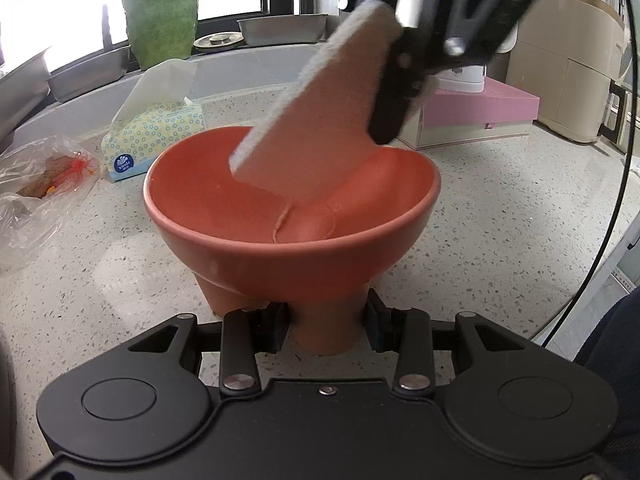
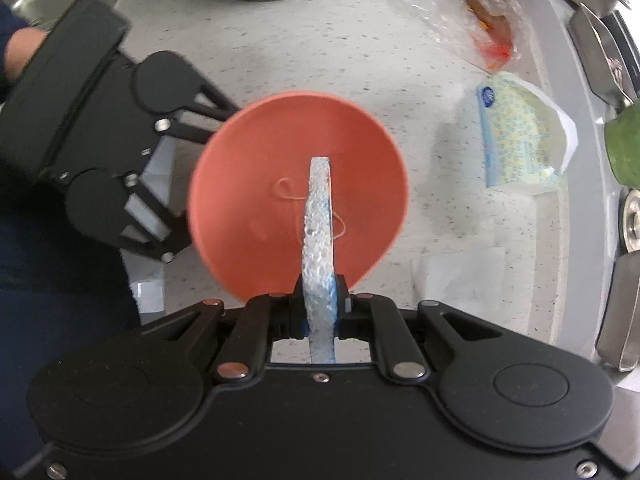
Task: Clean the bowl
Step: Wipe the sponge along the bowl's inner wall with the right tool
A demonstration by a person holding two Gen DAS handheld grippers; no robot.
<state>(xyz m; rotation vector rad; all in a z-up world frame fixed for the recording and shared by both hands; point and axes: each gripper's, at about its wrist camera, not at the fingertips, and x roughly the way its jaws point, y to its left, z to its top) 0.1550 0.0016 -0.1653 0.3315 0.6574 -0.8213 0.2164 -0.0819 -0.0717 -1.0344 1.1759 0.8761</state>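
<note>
Two tongs engaged: bowl [image 1: 292, 216], rigid and likely slippery, is clamped by its near foot in left tongs [image 1: 326, 330]; soft sponge [image 2: 318, 240] is pinched in right tongs [image 2: 320, 312].

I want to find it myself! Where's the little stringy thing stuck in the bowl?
Find the orange bowl on the speckled counter. Look at its bottom, beside the sponge dipping in. The thin looped thread there is orange too, a curly line on the smooth inside.
</note>
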